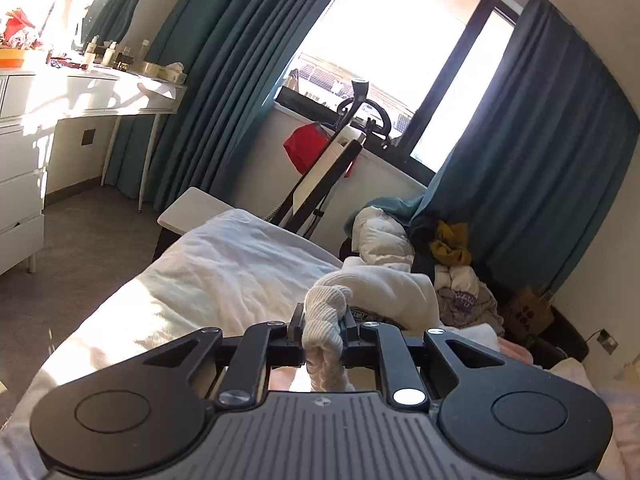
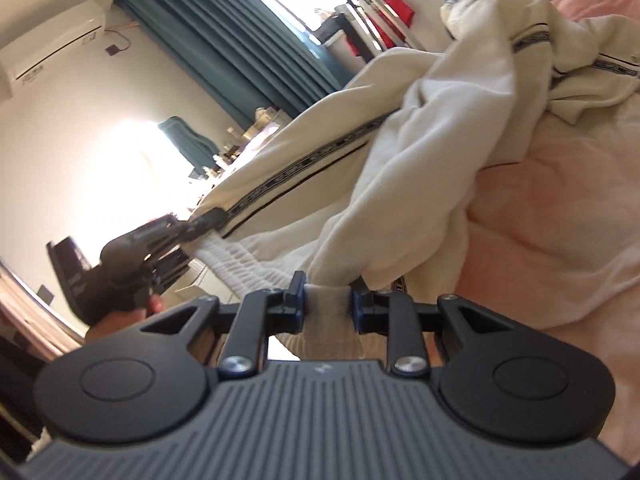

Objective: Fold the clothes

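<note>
A cream garment with a black patterned side stripe [image 2: 360, 152] hangs stretched between both grippers above a pink bed cover [image 2: 560, 220]. My left gripper [image 1: 323, 320] is shut on its ribbed waistband [image 1: 324, 320]; the rest of the garment [image 1: 392, 284] bunches just beyond the fingers. My right gripper [image 2: 327, 300] is shut on another part of the ribbed band [image 2: 326, 300]. The left gripper also shows in the right wrist view [image 2: 208, 218], held by a hand and clamped on the garment's far corner.
A white duvet [image 1: 224, 272] covers the bed. A pile of clothes [image 1: 452, 264] lies by the teal curtain [image 1: 560, 160]. A folded exercise machine [image 1: 332, 168] stands under the window. A white dresser [image 1: 24, 184] with bottles is at the left.
</note>
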The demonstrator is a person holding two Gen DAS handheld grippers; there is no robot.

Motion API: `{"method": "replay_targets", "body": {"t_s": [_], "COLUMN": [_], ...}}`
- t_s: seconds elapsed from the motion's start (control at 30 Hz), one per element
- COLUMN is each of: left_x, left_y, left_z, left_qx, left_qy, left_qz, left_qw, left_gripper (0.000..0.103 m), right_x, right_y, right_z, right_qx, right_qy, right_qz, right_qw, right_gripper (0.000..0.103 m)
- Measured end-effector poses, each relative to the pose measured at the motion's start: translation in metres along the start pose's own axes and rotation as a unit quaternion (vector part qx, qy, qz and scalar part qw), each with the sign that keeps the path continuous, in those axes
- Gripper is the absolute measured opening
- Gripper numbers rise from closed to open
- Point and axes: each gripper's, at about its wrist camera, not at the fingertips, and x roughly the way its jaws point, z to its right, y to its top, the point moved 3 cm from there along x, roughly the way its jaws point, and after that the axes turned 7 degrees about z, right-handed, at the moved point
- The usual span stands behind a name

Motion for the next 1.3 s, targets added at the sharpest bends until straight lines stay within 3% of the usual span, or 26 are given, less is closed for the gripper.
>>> {"method": "replay_targets", "body": {"t_s": [0.17,0.3,0.47,0.57,0.7,0.8,0.87,1.1,1.2,1.3], "left_x": [0.024,0.066,0.108,0.113,0.097,0.077,0.06,-0.003,-0.024,-0.033], "left_y": [0.06,0.071,0.037,0.015,0.011,0.015,0.019,0.03,0.024,0.005], "left_z": [-0.03,-0.076,-0.132,-0.149,-0.152,-0.144,-0.138,-0.105,-0.074,-0.028], "left_qx": [0.03,0.029,0.012,0.026,0.008,0.016,0.024,0.037,0.04,0.056], "left_qy": [0.016,0.055,0.08,0.085,0.078,0.077,0.088,0.088,0.074,0.045], "left_qz": [-0.003,-0.032,-0.073,-0.077,-0.056,-0.042,-0.034,-0.014,-0.008,-0.007], "left_qw": [0.9994,0.9976,0.9941,0.9931,0.9954,0.996,0.9952,0.9953,0.9964,0.9974], "left_gripper": [0.015,0.015,0.016,0.018,0.033,0.053,0.075,0.081,0.082,0.088], "right_x": [0.037,0.085,0.137,0.154,0.148,0.142,0.128,0.027,-0.017,-0.047], "right_y": [-0.004,-0.015,-0.052,-0.068,-0.064,-0.059,-0.053,-0.025,-0.007,0.011], "right_z": [-0.067,-0.09,-0.085,-0.078,-0.085,-0.09,-0.087,-0.069,-0.052,-0.025], "right_qx": [-0.022,-0.025,-0.032,-0.041,-0.065,-0.083,-0.086,-0.132,-0.152,-0.188], "right_qy": [0.054,0.072,0.064,0.053,0.049,0.045,0.032,-0.034,-0.069,-0.143], "right_qz": [-0.007,-0.018,-0.057,-0.08,-0.082,-0.084,-0.081,-0.013,0.016,0.034], "right_qw": [0.998,0.997,0.996,0.995,0.993,0.992,0.992,0.991,0.986,0.971], "right_gripper": [0.025,0.025,0.025,0.025,0.027,0.032,0.041,0.083,0.082,0.082]}}
